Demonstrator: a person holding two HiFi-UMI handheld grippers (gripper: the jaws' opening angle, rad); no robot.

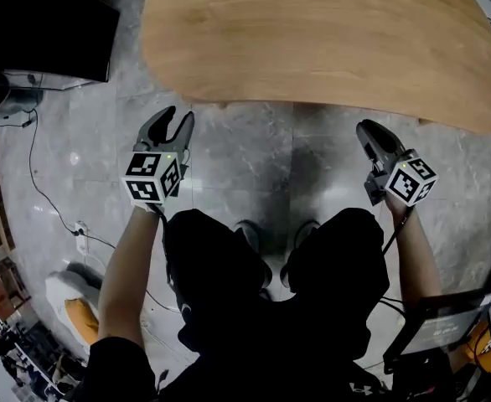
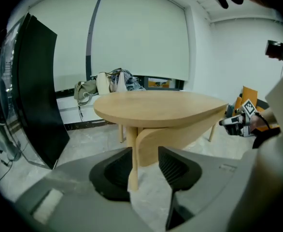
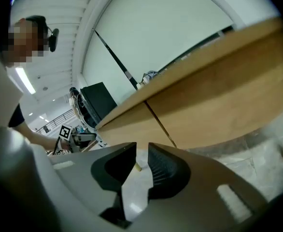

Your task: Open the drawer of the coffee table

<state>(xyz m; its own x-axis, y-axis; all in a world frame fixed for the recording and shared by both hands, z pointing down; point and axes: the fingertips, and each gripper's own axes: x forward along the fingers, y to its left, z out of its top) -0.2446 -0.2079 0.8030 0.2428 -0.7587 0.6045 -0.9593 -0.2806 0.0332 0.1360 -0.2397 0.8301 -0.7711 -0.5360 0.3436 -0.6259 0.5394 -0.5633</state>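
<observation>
Dark trousers (image 1: 338, 258) fill the bottom of the head view, and the wooden bench (image 1: 312, 40) (the coffee table, really) spans the top. Its drawer isn't visible from above. My guess is it's the panel beside the seam (image 3: 160, 123) under the top, upper middle of the right gripper view. No handle is showing, so jaws could just slide off that smooth front. A one-sided tug might also skew the drawer or drag the whole thing across the stone floor (image 1: 254, 157). Left hand-held gripper (image 1: 176, 120), left of centre, stands wide open with nothing held; only a far-off leg (image 2: 133, 170) lines up between its jaws. Right hand-held gripper (image 1: 369, 132), right of centre, is open just a crack, empty, touching nothing.
</observation>
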